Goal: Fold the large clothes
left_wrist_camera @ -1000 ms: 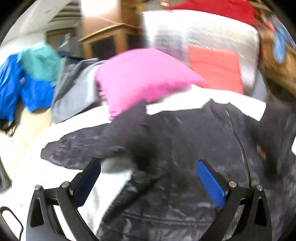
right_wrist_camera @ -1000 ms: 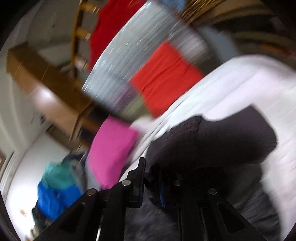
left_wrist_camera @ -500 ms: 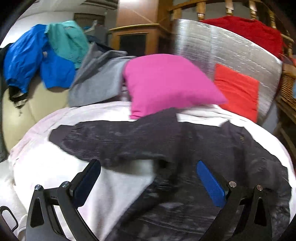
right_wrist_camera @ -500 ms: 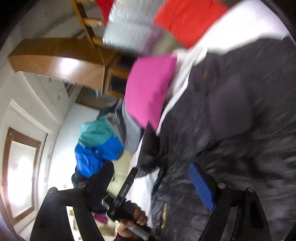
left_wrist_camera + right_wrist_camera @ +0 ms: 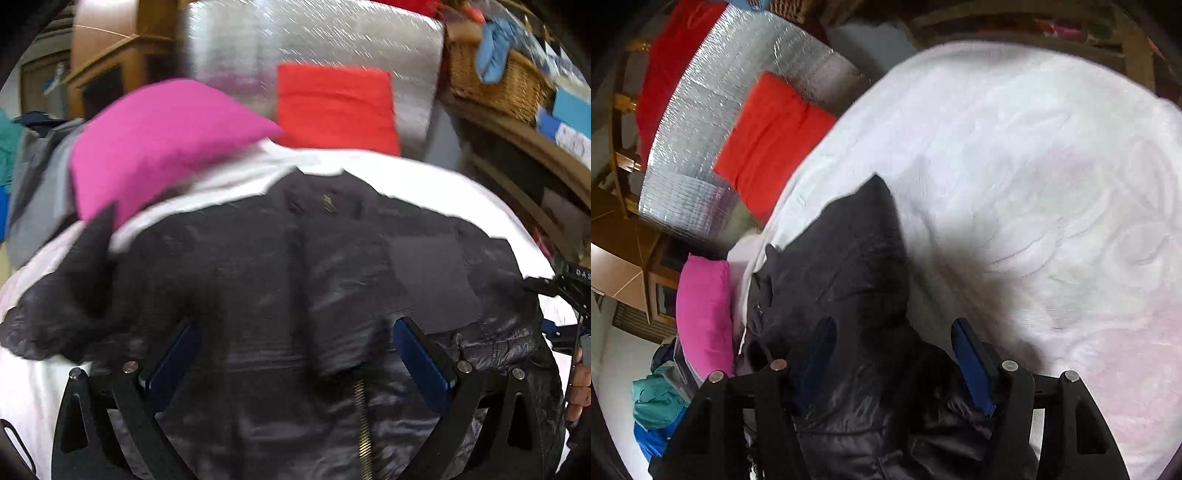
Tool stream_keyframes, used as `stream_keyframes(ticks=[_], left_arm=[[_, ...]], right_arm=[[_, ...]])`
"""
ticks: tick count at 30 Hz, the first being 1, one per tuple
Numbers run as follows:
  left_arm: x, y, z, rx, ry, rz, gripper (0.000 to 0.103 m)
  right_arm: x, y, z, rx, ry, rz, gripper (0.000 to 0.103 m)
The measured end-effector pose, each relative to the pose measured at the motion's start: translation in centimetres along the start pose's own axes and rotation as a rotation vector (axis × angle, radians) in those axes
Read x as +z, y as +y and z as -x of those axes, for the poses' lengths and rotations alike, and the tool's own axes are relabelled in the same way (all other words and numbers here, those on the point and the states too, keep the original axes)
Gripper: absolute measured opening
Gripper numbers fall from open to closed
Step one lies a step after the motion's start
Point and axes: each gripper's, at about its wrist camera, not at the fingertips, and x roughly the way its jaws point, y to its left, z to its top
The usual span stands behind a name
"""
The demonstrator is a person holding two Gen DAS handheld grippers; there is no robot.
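Dark padded zip-front jacket [image 5: 295, 288]: spread flat across the white quilted bedspread [image 5: 1052, 184], collar towards the pink pillow [image 5: 159, 140]
Left gripper [image 5: 295, 354]: fingers wide apart above the jacket front, gripping nothing
Right gripper [image 5: 894, 354]: jaws have just been closing, half open, jacket fabric between them, unpinched

Jacket [image 5: 280, 280] on bed [image 5: 1052, 166], pillow [image 5: 155, 140] behind

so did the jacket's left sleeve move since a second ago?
Yes. In the left wrist view the sleeve, earlier stretched out flat across the white bedspread, is now folded in toward the jacket body below the pink pillow.
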Motion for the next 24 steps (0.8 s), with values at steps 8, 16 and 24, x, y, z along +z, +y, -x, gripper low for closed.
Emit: stream_keyframes(ticks=[8,16,24], left_arm=[[0.2,-0.6,-2.4,-0.066,0.038,-0.025,0.053],[-0.5,5.7,-0.4,0.036,0.071,0.089,0.053],[-1.8,13.4,4.2,0.09,0.039,0.174,0.059]], right_arm=[[0.5,0.9,-1.2,-0.073,-0.019,0.06,0.026],[0.5,-0.1,-2.0,-0.122,0.006,0.053,0.024],[0.1,0.2,-1.9,-0.151,-0.014,0.043,0.024]])
